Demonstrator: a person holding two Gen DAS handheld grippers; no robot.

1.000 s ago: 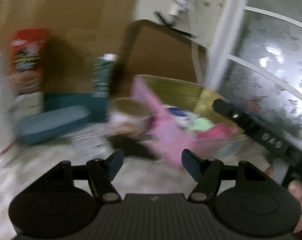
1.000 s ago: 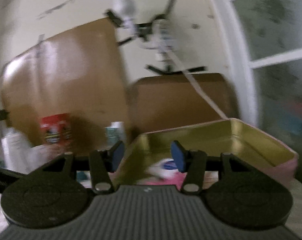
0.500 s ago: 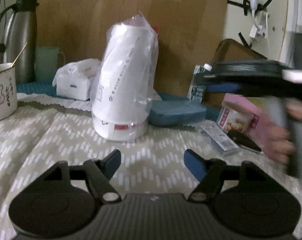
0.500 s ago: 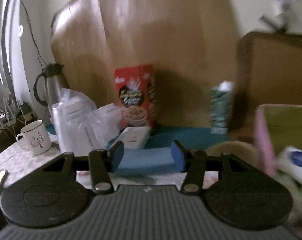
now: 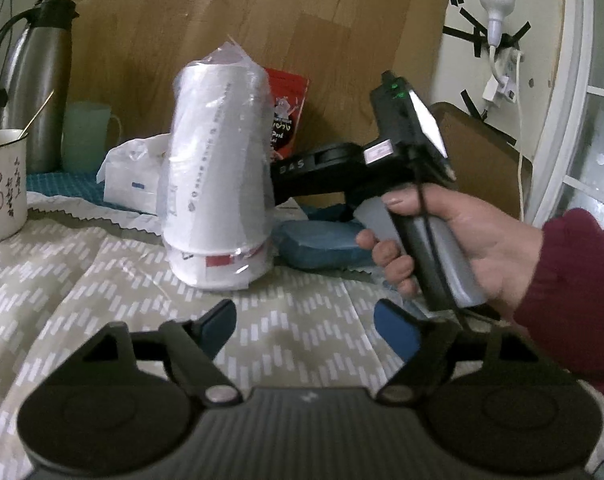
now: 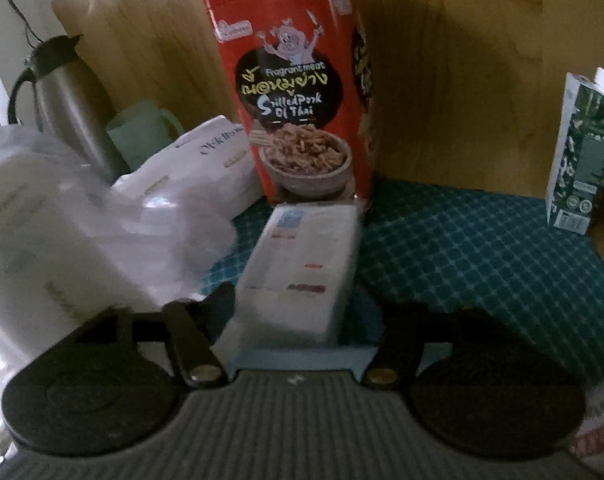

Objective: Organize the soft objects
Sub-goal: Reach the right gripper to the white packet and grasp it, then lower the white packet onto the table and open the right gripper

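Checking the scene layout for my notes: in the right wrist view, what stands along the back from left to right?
Steel thermos jug with black handle → pale green plastic mug → red snack box with a pig cartoon → green-and-white drink carton.

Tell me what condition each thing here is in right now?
Left gripper: open, empty, above the tablecloth.
Right gripper: open, fingers either side of the tissue pack.
Cup stack: upright, wrapped in plastic.
Snack bag: standing, sealed.
Mug: upright, stick inside.
Thermos: upright, lid on.
Carton: standing upright.
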